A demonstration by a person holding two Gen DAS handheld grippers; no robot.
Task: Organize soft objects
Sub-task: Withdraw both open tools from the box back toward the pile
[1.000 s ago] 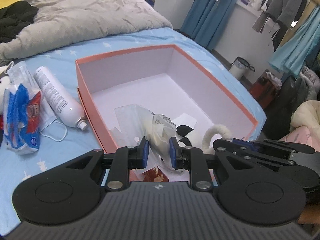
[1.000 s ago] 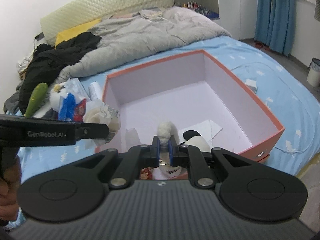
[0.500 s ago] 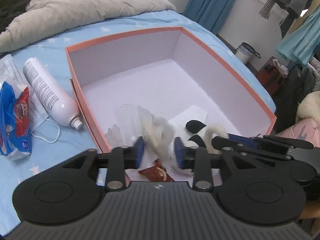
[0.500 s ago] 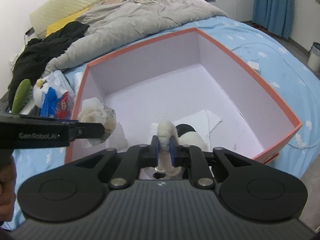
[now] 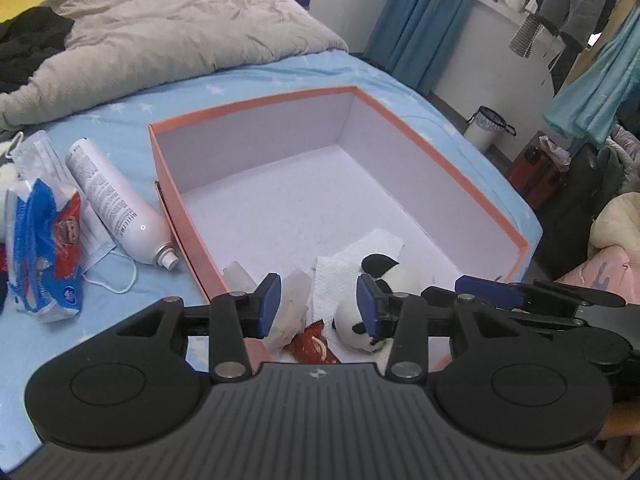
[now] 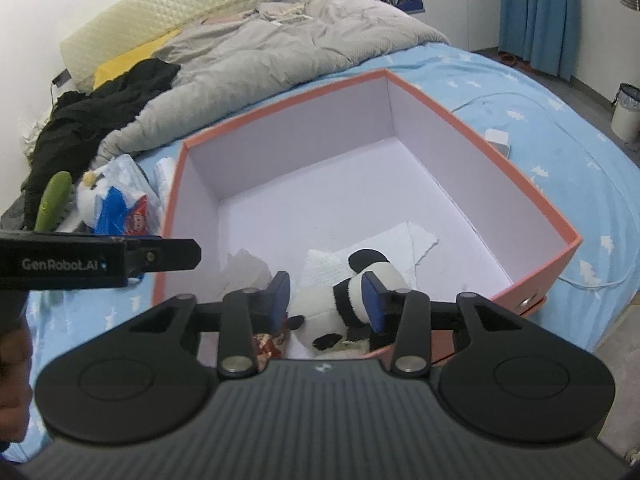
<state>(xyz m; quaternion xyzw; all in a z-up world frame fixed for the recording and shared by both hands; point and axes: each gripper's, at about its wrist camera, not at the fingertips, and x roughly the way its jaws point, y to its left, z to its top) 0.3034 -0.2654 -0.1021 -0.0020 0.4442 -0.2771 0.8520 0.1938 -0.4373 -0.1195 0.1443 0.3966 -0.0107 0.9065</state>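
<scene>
An orange box with a white inside sits on the blue bed. At its near end lie a panda plush, a crumpled clear bag, white tissue and a red wrapper. My left gripper is open above the bag, holding nothing. My right gripper is open above the panda, holding nothing.
Left of the box lie a white spray bottle, a face mask and a blue-red tissue pack. A grey duvet and black clothes cover the far bed. A small white charger lies right of the box.
Both grippers have opened. The left let go of the crumpled bag and the right let go of the panda; both now lie in the box's near end.
</scene>
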